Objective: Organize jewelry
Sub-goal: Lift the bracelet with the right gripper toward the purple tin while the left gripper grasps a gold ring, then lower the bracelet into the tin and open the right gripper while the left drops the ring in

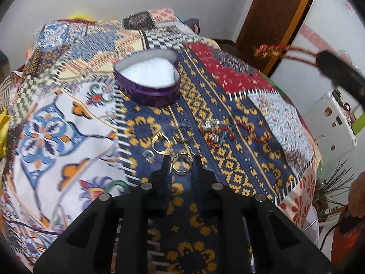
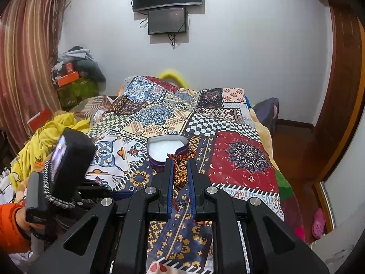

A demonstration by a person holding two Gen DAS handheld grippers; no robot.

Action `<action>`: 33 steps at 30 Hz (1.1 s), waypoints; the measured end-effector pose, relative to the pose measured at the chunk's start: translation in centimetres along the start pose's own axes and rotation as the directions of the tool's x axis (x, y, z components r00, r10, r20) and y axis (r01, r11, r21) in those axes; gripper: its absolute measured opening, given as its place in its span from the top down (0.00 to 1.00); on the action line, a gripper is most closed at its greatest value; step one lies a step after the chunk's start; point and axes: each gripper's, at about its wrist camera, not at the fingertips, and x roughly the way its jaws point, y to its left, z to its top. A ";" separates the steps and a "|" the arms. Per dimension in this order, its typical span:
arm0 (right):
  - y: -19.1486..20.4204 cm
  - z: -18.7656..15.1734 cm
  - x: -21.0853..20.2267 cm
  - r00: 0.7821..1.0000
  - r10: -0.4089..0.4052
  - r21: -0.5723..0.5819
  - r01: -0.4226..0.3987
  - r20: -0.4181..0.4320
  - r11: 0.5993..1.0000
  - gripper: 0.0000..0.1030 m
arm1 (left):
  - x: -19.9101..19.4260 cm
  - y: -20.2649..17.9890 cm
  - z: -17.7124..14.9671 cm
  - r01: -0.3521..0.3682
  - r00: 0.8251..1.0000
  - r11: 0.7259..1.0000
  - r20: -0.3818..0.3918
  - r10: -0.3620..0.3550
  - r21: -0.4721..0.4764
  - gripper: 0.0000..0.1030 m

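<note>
A purple heart-shaped box with white padding sits open on the patterned bedspread; it also shows in the right wrist view. Several rings lie nearer: a gold ring between my left gripper's open fingertips, another gold ring, a silver ring, a small clear ring, and silver charms on red cord. My right gripper is shut on a red cord bracelet with gold beads, held above the bed; it shows in the left wrist view.
The patterned bedspread covers the whole bed. Yellow clothes lie at the bed's left. A wooden door and a white appliance stand to the right. Two screens hang on the far wall.
</note>
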 end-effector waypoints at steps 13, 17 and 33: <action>0.7 2.4 1.6 0.999 0.010 -0.020 -0.009 0.054 1.000 0.90 | -5.4 3.3 4.4 -0.039 0.984 0.999 0.170 0.044 -0.034 0.83; 1.0 3.5 2.7 0.997 0.013 -0.034 -0.011 0.070 0.999 0.90 | -5.8 4.3 5.6 -0.040 0.980 0.998 0.194 0.048 -0.043 0.83; 0.8 4.8 9.2 0.999 0.048 -0.025 -0.048 -0.008 0.999 0.90 | -2.8 6.2 9.5 -0.038 0.978 0.999 0.202 0.045 -0.037 0.83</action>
